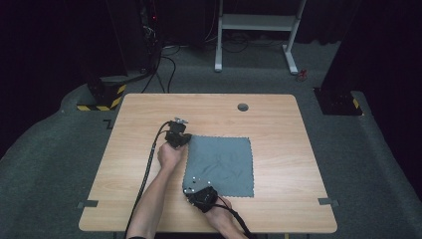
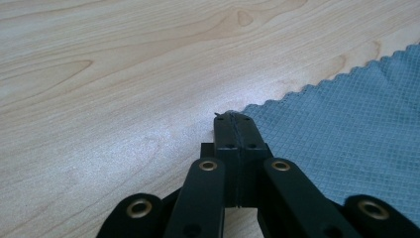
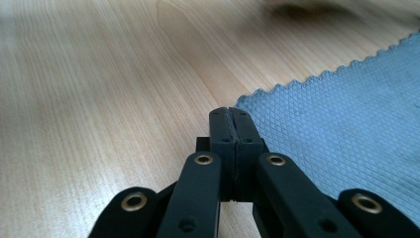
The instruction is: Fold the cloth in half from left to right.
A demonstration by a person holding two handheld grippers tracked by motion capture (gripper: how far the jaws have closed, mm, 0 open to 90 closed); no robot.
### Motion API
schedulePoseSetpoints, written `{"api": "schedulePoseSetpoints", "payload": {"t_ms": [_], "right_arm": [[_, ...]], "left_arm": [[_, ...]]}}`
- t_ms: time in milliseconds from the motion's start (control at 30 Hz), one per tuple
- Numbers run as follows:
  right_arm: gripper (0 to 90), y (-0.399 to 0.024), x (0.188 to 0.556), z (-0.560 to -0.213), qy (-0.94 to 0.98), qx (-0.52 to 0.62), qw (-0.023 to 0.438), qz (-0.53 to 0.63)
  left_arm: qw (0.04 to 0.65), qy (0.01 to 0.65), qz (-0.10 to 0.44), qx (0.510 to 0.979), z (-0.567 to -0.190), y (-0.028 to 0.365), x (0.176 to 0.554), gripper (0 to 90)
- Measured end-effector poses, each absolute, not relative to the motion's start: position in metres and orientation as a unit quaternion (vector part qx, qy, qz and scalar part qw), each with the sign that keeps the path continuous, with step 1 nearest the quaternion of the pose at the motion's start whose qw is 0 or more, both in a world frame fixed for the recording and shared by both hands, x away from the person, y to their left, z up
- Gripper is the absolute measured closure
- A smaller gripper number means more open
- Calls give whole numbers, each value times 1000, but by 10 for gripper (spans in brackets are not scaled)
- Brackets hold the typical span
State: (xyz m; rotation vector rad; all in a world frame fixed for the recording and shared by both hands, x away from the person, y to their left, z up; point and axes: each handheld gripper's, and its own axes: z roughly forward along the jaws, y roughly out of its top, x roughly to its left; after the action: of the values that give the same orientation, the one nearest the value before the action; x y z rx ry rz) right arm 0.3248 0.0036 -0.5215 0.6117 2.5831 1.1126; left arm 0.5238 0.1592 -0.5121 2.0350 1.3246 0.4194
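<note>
I see a blue-grey microfibre cloth (image 1: 220, 166) lying flat on the light wooden table (image 1: 278, 124), a little right of the table's middle, with a few soft wrinkles near its centre and zigzag-cut edges. My left gripper (image 1: 177, 140) sits at the cloth's far-left corner. In the left gripper view (image 2: 233, 119) its 2 jaws are pressed together with no gap, and the cloth's corner (image 2: 346, 134) runs right up to the tips; a thin sliver of fabric seems caught between them. My right gripper (image 1: 196, 193) is at the near-left corner. In the right gripper view (image 3: 231, 115) its jaws are likewise closed tight, tips meeting the cloth's (image 3: 356, 124) corner point, though I cannot tell for sure whether fabric is pinched there. Both forearms reach in from the near edge.
</note>
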Motion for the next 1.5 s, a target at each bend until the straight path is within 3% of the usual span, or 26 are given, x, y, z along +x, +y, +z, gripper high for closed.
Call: {"api": "schedulePoseSetpoints", "payload": {"t_ms": [300, 867, 1167, 1500], "right_arm": [[900, 3, 319, -506, 888, 198, 140, 391], [900, 25, 316, -477, 887, 158, 115, 418], [900, -2, 311, -485, 879, 175, 117, 428], [900, -40, 311, -497, 872, 213, 116, 425]], "left_arm": [[357, 506, 153, 770, -498, 172, 521, 900], [385, 506, 159, 755, -473, 218, 502, 900], [388, 469, 159, 777, -470, 180, 504, 900], [404, 473, 137, 771, -479, 151, 508, 900]]}}
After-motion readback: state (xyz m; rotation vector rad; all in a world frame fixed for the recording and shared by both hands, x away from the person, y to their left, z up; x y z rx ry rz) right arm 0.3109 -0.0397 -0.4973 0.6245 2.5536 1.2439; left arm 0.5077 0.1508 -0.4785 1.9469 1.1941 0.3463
